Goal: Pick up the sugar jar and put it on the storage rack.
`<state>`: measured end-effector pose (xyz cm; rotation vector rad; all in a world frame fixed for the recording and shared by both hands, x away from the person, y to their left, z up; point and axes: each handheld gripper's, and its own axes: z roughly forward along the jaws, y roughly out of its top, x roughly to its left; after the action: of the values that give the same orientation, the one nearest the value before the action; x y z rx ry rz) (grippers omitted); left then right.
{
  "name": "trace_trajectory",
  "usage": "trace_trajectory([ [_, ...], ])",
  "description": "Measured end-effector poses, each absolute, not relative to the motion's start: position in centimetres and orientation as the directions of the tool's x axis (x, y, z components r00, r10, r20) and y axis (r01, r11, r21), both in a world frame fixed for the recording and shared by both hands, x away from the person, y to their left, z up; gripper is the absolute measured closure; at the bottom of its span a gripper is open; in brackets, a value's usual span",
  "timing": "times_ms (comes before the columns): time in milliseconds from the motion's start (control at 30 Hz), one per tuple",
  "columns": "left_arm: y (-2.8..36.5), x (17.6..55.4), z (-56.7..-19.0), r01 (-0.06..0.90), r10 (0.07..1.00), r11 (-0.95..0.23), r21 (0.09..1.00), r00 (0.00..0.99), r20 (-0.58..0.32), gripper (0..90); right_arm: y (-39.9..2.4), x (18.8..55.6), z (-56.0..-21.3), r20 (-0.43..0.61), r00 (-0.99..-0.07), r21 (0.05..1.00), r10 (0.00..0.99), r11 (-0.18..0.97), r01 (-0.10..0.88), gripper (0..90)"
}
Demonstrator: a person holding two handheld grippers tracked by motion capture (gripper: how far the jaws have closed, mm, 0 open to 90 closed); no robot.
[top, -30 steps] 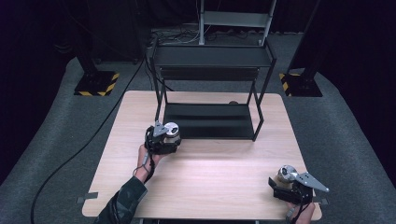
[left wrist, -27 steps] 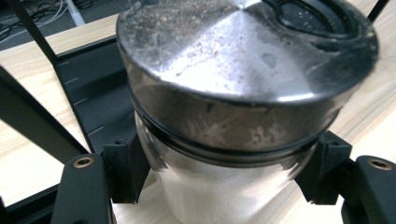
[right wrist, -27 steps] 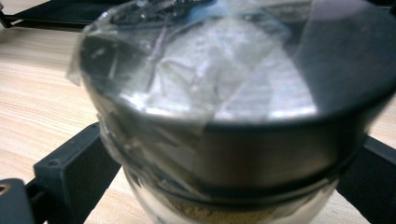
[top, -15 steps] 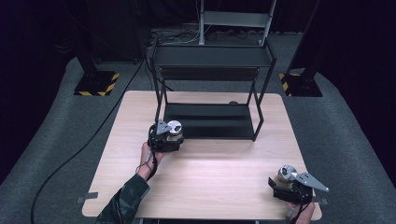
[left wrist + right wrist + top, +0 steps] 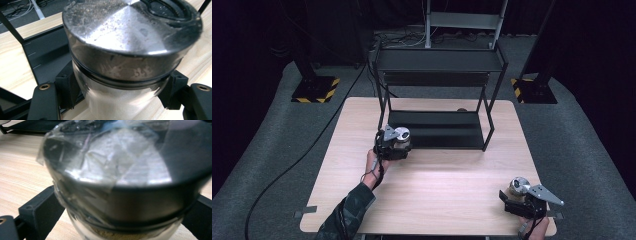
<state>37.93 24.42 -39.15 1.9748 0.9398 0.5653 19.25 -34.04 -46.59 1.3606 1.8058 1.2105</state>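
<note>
You've got 2 glass jars, each with a metal lid. The left jar [image 5: 125,62] stands upright just in front of the black rack's low shelf, its silver lid dusted with brownish grains, white powder showing through the glass. The right jar [image 5: 120,185] sits near the table's front right corner, well apart from the first; clear tape is stuck over its lid, tan powder below the rim.

Rack [image 5: 437,95] stands on table [image 5: 437,185], rear centre.
</note>
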Motion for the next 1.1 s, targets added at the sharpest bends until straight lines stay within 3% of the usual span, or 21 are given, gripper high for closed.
trace_trajectory([
  [1100,22.6,40.1,-39.0,0.405,0.785,-0.358,0.841,0.618,0.036,30.0,-34.1,19.2,-46.6,0.076,-0.322,0.901,0.944,0.074,0.428,1.0],
])
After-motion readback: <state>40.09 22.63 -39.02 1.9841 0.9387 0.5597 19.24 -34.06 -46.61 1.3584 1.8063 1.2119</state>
